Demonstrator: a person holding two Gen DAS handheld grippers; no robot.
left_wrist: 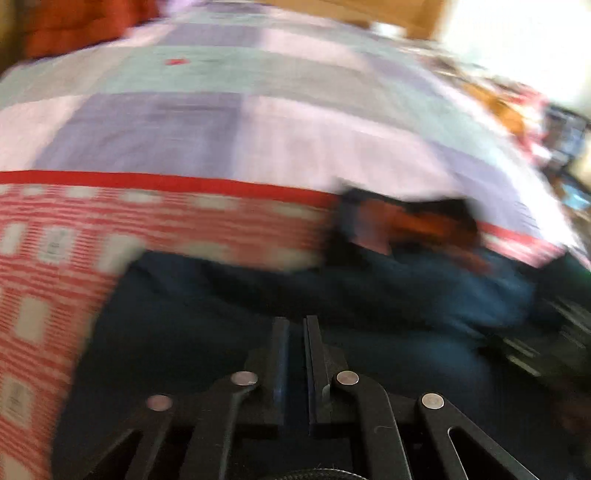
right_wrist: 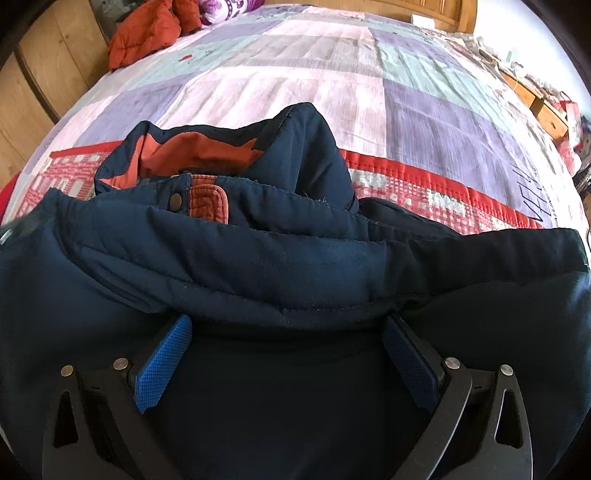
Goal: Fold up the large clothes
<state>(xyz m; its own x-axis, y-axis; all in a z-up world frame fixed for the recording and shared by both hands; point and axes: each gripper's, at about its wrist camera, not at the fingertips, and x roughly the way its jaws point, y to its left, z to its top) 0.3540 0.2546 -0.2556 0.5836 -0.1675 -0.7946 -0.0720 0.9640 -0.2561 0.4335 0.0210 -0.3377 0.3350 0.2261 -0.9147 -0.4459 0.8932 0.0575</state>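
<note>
The left claw (left_wrist: 295, 325) is seen pinched almost shut, with no cloth visible between its pads. The right claw (right_wrist: 288, 332) is spread wide, its tips tucked under a fold of the navy padded jacket (right_wrist: 295, 266), which is lined in orange and heaped on the patchwork bedspread (right_wrist: 295, 92) just ahead. Dark lettering on the bedspread cannot be read.

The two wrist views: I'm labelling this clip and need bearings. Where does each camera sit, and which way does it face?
Left wrist: sits behind the left gripper, its fingers together, aimed down and forward over the navy jacket and patchwork bedspread; blurred.
Right wrist: sits behind the right gripper, wide open over the jacket's padded fold, facing up the bed toward an orange garment.
Shared: jacket with orange lining, bedspread with red border.
</note>
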